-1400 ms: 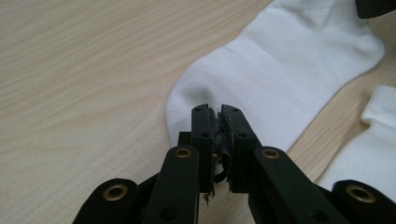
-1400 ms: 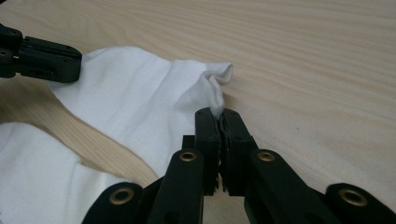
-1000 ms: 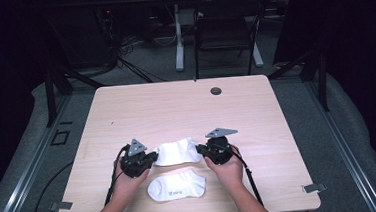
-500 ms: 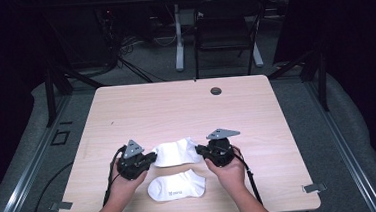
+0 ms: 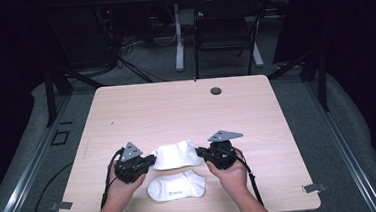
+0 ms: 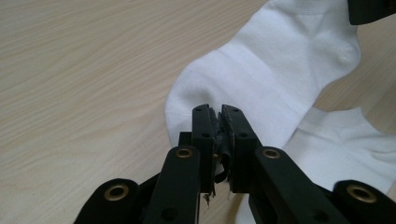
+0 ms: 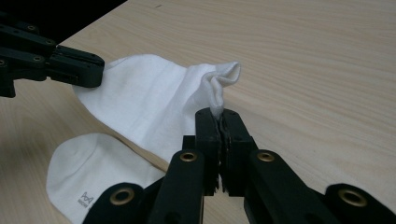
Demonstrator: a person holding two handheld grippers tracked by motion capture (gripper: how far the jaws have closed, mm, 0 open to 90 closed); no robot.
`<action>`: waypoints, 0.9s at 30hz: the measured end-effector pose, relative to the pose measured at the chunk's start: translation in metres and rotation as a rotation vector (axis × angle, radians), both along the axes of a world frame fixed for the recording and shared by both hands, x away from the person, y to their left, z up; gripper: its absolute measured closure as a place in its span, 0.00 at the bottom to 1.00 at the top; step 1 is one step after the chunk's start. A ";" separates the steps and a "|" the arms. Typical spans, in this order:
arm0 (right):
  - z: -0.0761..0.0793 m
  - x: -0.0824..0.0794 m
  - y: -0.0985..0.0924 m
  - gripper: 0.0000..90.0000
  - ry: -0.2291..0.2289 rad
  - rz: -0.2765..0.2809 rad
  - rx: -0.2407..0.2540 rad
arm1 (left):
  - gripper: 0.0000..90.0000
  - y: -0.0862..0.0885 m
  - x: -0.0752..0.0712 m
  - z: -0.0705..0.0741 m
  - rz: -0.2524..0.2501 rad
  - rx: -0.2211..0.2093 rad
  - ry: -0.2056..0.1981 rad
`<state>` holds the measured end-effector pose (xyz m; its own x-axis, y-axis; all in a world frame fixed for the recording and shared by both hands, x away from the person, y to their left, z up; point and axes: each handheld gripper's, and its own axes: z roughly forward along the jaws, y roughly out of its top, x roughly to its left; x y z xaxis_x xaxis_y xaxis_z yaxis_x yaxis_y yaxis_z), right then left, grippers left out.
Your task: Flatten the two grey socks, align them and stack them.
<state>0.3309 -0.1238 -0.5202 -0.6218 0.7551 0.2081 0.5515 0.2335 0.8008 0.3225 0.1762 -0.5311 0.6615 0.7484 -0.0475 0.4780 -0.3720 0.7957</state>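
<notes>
Item: white cotton ankle sock, upper of two [image 5: 175, 154], lower centre of the high view on the light wood-grain tabletop [image 5: 176, 107]. Long axis runs left to right across the frame; which end is the toe cannot be told.

Left gripper [image 5: 152, 159]: fingers pressed together, pinching its left edge. Right gripper [image 5: 199, 152]: fingers pinching the bunched right edge.

Second white ankle sock with small grey logo [image 5: 176, 186]: flat, just below, ungripped.

Progress, judged: both ends grasped; lifting, placing or pairing remains.
</notes>
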 end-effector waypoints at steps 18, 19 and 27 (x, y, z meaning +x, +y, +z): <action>0.006 -0.030 -0.001 0.97 -0.007 0.050 -0.008 | 0.94 0.005 -0.031 0.005 -0.014 -0.017 0.020; 0.007 -0.033 -0.001 0.97 -0.011 0.050 -0.004 | 0.94 0.005 -0.034 0.006 -0.016 -0.014 0.019; 0.006 -0.055 -0.005 0.97 0.006 0.073 0.019 | 0.94 0.007 -0.053 0.004 -0.027 -0.032 0.032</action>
<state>0.2759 -0.1291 -0.5142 -0.6738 0.7035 0.2259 0.5384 0.2580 0.8022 0.2693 0.1837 -0.5272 0.6793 0.7280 -0.0923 0.4934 -0.3599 0.7919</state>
